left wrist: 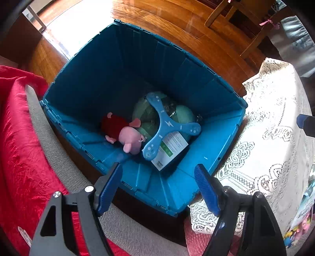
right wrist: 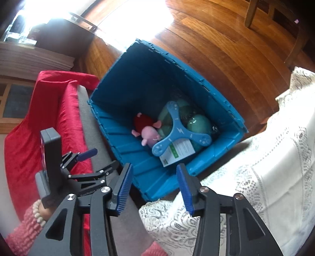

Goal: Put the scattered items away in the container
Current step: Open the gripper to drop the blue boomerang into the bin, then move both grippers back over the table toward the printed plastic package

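While over the bin [left wrist: 94, 82], both empty: left hand-held gripper [left wrist: 158, 173] wide open, right hand-held gripper [right wrist: 154, 175] likewise; pig [left wrist: 126, 135], boomerang [left wrist: 167, 122] inside.

This is a home, most likely a living or dining room. The floor [left wrist: 177, 27] is polished wood planking with sunlight glaring across it. Wooden chair legs [left wrist: 218, 13] stand at its far side. A grey sofa [right wrist: 110, 161] is draped with a red throw [right wrist: 39, 118], and a white lace cloth [left wrist: 271, 137] covers furniture beside it. A blue storage bin [left wrist: 94, 82] on the floor holds a pink plush toy [left wrist: 130, 137], child's clutter typical of a household.
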Demonstrator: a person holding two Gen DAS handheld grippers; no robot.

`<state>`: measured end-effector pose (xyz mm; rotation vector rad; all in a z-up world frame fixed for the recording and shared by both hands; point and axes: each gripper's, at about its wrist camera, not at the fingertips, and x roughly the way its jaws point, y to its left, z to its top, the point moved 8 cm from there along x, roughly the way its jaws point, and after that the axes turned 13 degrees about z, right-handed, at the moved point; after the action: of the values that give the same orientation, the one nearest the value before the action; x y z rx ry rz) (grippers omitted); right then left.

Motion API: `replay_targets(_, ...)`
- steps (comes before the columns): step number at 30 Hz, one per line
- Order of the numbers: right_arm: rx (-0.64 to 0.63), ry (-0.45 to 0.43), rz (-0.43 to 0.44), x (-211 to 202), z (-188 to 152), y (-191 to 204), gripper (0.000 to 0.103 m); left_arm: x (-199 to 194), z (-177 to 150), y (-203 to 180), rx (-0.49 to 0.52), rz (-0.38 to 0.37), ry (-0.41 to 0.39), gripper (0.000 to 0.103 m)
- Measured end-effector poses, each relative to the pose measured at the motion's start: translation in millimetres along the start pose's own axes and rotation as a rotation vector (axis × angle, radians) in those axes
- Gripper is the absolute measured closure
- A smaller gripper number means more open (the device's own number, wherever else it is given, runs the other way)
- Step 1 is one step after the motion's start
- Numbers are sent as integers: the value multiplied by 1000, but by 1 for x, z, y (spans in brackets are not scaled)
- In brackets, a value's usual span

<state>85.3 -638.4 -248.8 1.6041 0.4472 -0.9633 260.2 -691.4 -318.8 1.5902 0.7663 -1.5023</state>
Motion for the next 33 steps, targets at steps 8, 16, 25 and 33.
replay_targets(8, 64, -81, 11, -21, -20, -17, 17, -21, 1, -13, 41, 36, -31, 24)
replay_targets(16, 124, -181, 52, -49, -41, -30, 6, -38, 5, -28, 89, 65, -58, 21)
replay_targets(25, 188, -252, 65, -74, -62, -53, 6, -54, 5, -60, 165, 64, -79, 21)
replay_targets(33, 259, -315, 18, -106, -99, -87, 6, -85, -11, -129, 249, 6, -117, 21)
